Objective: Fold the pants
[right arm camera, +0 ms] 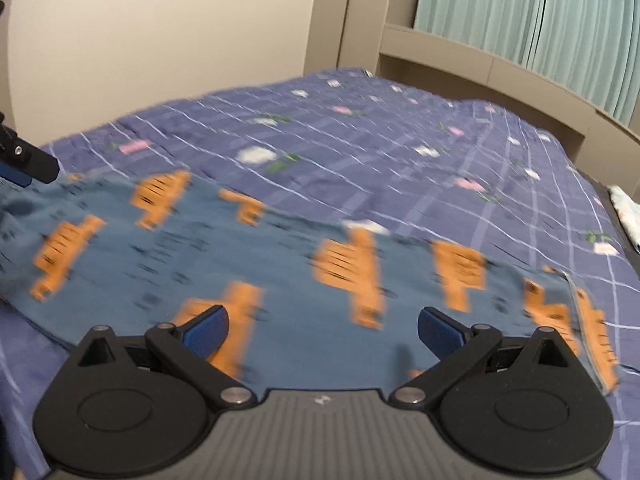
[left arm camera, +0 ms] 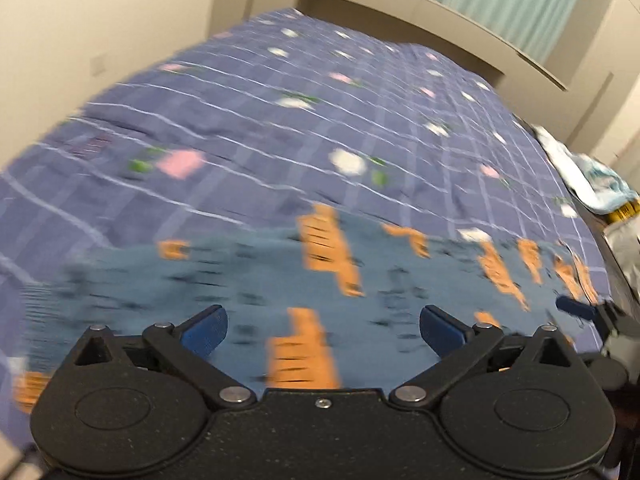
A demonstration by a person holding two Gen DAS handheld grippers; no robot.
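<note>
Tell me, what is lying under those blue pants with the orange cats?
The pants lie flat on a purple checked bedspread with small flowers, which shows all around them. The part directly beneath is covered, so anything there cannot be seen.

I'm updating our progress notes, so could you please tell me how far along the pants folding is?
Done: the blue pants with orange print lie flat in a long strip on the purple bedspread; blur hides whether they are already doubled over. In hand: nothing, since the left gripper and right gripper both hover open above the fabric. Left: the remaining folds.
</note>
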